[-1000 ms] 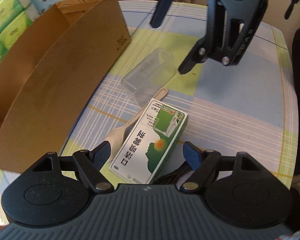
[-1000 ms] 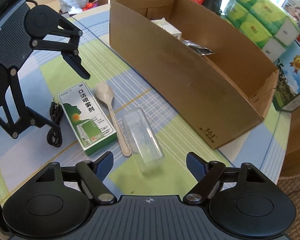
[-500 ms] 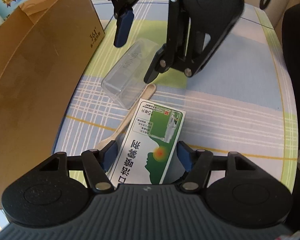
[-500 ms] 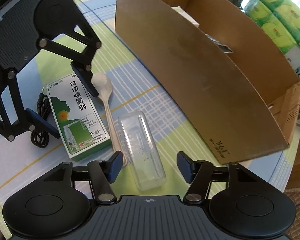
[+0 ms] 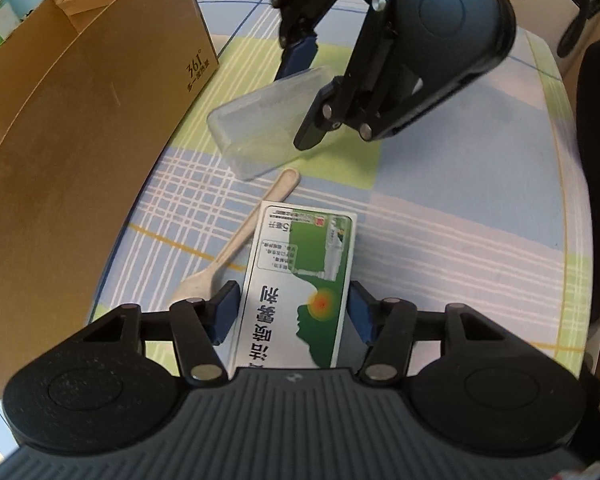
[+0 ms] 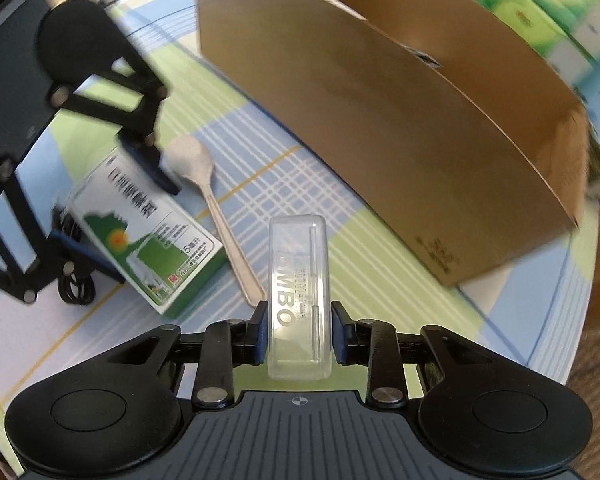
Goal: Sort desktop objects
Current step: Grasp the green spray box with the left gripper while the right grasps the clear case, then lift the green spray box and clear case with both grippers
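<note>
A green-and-white spray box (image 5: pixel 300 280) lies on the checked tablecloth, and my left gripper (image 5: pixel 292 312) is shut on its near end, a pad against each long side. The right wrist view shows that same box (image 6: pixel 148 220) with my left gripper (image 6: pixel 120 212) around it. My right gripper (image 6: pixel 299 328) is shut on a clear plastic case (image 6: pixel 300 280), which juts forward between its pads. In the left wrist view this case (image 5: pixel 260 128) is tilted up off the cloth in my right gripper (image 5: pixel 306 94). A pale spoon (image 5: pixel 240 240) lies between box and case.
A large open cardboard box (image 5: pixel 80 120) stands along the left of the table, on the right in the right wrist view (image 6: pixel 380 100). A black cable (image 6: pixel 76 284) lies coiled beside the spray box. Green packs (image 6: pixel 540 8) are stacked behind the cardboard box.
My right gripper came down over the clear case, shut on it and tipped it up. My left gripper moved forward over the spray box and narrowed onto its sides.
</note>
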Tool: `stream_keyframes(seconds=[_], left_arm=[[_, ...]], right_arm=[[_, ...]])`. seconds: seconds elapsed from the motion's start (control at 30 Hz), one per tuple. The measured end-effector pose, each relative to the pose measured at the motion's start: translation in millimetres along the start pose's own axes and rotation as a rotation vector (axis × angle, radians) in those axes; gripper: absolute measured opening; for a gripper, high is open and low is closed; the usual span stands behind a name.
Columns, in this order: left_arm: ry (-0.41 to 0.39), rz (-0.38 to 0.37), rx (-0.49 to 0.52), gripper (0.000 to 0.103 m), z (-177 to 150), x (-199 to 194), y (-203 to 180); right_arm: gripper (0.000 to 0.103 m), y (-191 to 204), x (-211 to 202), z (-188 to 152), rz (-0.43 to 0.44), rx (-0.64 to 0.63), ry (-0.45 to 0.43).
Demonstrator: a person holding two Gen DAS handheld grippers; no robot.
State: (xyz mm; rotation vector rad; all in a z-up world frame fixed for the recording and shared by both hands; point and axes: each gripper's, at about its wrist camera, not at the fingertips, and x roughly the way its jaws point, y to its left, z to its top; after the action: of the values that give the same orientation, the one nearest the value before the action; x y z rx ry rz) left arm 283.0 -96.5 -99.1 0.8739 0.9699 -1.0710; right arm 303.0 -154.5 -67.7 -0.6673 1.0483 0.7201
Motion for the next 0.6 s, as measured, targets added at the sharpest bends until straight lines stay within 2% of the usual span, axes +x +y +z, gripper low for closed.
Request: stream_keyframes(seconds=[0.13, 0.3, 0.47, 0.6], left_arm=[[-0.010, 0.038, -0.048, 0.052, 4.4, -9.5, -4.1], [-0.042, 0.066, -0.191, 0.051, 4.3, -25.0, -5.7], [-0.049, 0.109, -0.338, 0.051, 4.1, -42.4, -18.3], [-0.067, 0.069, -0.469, 0.051, 1.2, -54.7, -24.7]], right_arm=[[0.028, -6.1, -13.8, -9.2, -0.019, 0.106, -0.007], [0.028, -10.8, -35.5, -21.9, -0.017, 0.246, -0.018], [0.028, -1.3, -56.9, -36.5, 0.015, 0.323, -0.026], [0.028, 8.6, -66.7, -51.1, 0.033, 0.364, -0.032]])
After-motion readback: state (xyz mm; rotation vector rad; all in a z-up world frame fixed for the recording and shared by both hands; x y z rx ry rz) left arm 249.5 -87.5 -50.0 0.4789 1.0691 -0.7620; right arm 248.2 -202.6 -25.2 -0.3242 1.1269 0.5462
